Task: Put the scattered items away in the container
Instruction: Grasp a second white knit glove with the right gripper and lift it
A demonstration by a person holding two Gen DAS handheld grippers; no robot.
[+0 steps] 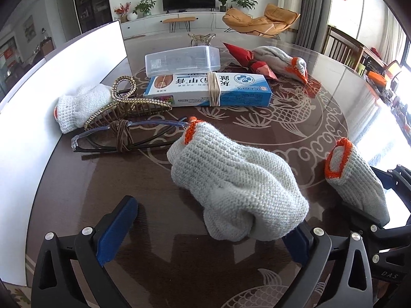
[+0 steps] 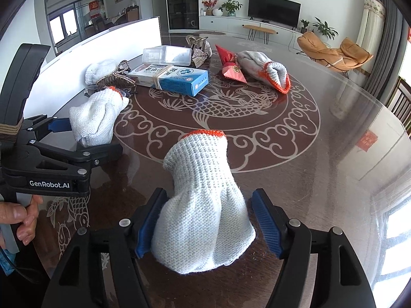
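A white knit glove with an orange cuff (image 1: pixel 236 187) lies on the table between the blue pads of my left gripper (image 1: pixel 210 220). It rests against the right pad, and the left pad stands well clear, so the jaws are open. A second such glove (image 2: pixel 203 205) sits between the pads of my right gripper (image 2: pixel 209 200). Its left side leans on the left pad (image 2: pixel 151 225), with a gap at the right pad, so these jaws are open too. A clear lidded plastic box (image 1: pixel 182 60) stands further back.
Behind lie a blue-white carton with a rubber band (image 1: pixel 210 89), a jewelled hair claw (image 1: pixel 123 105), tied glasses (image 1: pixel 123 136), another glove (image 1: pixel 79 107), a red packet (image 1: pixel 246 59) and a far glove (image 1: pixel 282 61). A white panel (image 1: pixel 64 77) walls the left side. A hand (image 2: pixel 23 218) holds the left gripper.
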